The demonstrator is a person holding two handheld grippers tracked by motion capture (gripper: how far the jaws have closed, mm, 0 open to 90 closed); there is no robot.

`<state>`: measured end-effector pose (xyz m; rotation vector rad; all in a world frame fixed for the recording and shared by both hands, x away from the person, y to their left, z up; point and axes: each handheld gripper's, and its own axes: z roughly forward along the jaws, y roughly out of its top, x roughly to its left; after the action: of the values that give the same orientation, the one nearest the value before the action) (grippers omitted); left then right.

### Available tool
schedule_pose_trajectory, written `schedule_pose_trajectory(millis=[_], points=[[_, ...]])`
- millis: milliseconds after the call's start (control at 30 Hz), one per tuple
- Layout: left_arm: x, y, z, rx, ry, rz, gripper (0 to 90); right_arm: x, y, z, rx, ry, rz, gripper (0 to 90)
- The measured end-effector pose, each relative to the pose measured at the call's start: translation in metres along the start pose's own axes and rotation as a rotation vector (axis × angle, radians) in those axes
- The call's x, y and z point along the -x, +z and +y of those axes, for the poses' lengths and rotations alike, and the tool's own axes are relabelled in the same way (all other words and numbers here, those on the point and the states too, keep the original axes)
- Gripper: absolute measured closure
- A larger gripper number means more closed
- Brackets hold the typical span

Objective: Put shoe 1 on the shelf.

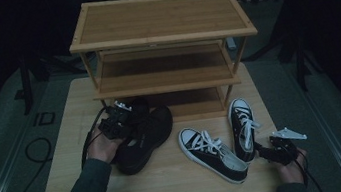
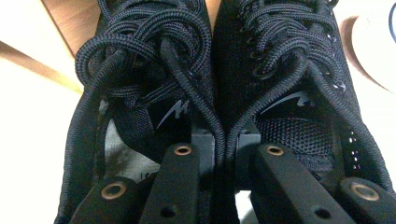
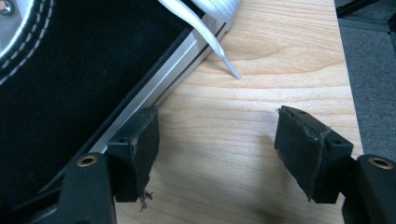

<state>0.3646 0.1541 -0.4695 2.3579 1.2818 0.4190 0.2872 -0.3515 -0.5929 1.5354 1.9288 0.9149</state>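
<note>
Left hand (image 1: 100,147) came in from bottom left, sleeve angled up toward the rack (image 1: 162,31), left gripper (image 1: 120,119) sitting on top of the black shoes (image 1: 141,138) at the rack's front left. In the left gripper view its fingers (image 2: 187,163) were nearly closed, pinching the two inner collar edges where the black shoes met, one finger inside each shoe opening, so the pair was clamped together as one. Black laces (image 2: 154,42) bunched just ahead of the fingertips. A pale slanted logo mark showed on each tongue (image 2: 175,109), too partial to read. Right hand (image 1: 289,167) rested low at the bottom right corner of the surface (image 1: 171,187), right gripper (image 1: 276,151) pointing left and up toward the heel of the right-hand white-soled sneaker (image 1: 241,126). In the right gripper view its fingers (image 3: 135,149) stood wide open with bare wood between them, holding nothing; the left finger sat just beside the sneaker's white sole edge, touching or near it, can't tell which. A white lace end (image 3: 224,58) lay on the wood ahead of the fingers. The second white-soled sneaker (image 1: 212,153) lay angled between the black pair and the other sneaker. No readable writing on either sneaker.
</note>
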Motion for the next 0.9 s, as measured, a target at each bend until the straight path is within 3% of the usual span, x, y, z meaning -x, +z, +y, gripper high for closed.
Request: schedule_pose_trajectory(millis=[600,733,800,900], points=[[0.017,0.026,0.040,0.012,-0.015,0.076,84.0,0.000,0.000,0.000,0.000,0.000,0.001,30.4],[0.022,0.038,0.053,0.030,-0.053,0.125,84.0,0.000,0.000,0.000,0.000,0.000,0.002,30.4],[0.022,0.040,0.055,0.033,-0.060,0.131,84.0,0.000,0.000,0.000,0.000,-0.001,0.001,30.4],[0.028,0.050,0.063,0.044,-0.105,0.183,83.9,0.000,0.000,0.000,0.000,-0.001,0.002,30.3]])
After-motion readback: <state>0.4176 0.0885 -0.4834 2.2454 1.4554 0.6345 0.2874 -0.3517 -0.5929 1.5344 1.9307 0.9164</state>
